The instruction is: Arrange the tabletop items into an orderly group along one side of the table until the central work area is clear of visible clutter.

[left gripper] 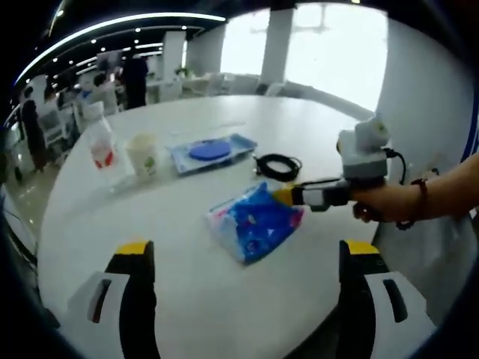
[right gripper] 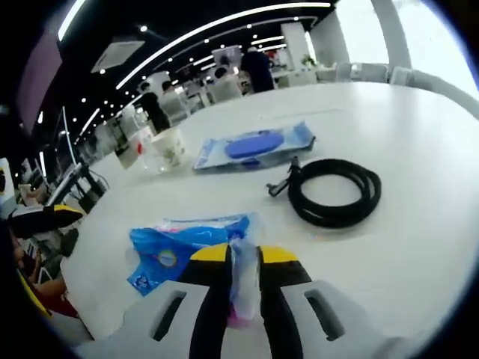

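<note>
A blue plastic packet (left gripper: 254, 223) lies in the middle of the round white table (left gripper: 217, 307). My right gripper (left gripper: 288, 196), held by a hand, reaches in from the right and pinches the packet's right edge. In the right gripper view the jaws stand nearly together, my right gripper (right gripper: 245, 258) shut on the film of the blue packet (right gripper: 176, 250). My left gripper (left gripper: 248, 248) is open wide just short of the packet, holding nothing. Its yellow tip (right gripper: 49, 217) shows at the left.
Behind the packet lie a coiled black cable (left gripper: 278, 166) (right gripper: 334, 191) and a flat blue pack (left gripper: 212, 152) (right gripper: 254, 146). A paper cup (left gripper: 144, 154) (right gripper: 171, 146) and a clear bottle (left gripper: 101, 146) (right gripper: 142, 149) stand far left. People and chairs are beyond the table.
</note>
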The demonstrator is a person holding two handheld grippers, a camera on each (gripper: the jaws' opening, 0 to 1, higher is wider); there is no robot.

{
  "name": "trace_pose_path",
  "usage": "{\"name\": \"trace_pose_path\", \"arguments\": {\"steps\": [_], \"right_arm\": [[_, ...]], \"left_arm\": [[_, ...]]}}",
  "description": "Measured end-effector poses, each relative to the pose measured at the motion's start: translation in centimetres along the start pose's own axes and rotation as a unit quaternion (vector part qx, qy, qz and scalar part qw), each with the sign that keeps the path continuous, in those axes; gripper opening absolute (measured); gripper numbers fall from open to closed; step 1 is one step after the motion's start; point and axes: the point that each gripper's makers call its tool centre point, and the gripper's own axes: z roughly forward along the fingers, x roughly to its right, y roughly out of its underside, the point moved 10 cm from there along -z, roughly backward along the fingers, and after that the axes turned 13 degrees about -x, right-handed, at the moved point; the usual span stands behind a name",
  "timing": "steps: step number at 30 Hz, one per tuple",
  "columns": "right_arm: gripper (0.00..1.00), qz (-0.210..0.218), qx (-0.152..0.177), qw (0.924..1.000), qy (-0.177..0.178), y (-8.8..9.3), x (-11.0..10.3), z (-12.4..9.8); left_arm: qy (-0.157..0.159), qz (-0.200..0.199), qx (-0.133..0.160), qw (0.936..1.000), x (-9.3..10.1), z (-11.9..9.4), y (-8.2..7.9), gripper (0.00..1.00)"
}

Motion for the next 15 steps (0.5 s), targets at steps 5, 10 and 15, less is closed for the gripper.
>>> {"name": "trace_pose_path", "arguments": {"steps": [5,10,15], "right_arm": [[0.11,-0.017,-0.004,0.9998,0.003,0.12,-0.04,0.11],[0.07,-0.023,-0.007,0.9997,0.008,0.17,0.00,0.17],[0.05,-0.018,-0.012,0.9997,0.007,0.06,0.08,0.20]], "left_arm": [[-0.001,-0.003,0.001,1.0000,-0.02,-0.02,0.04,1.00],[-0.003,-0.008,0.000,1.0000,-0.18,-0.02,0.12,0.99],[-0.004,-0.007,-0.003,1.0000,-0.28,0.05,0.14,0.99]]}}
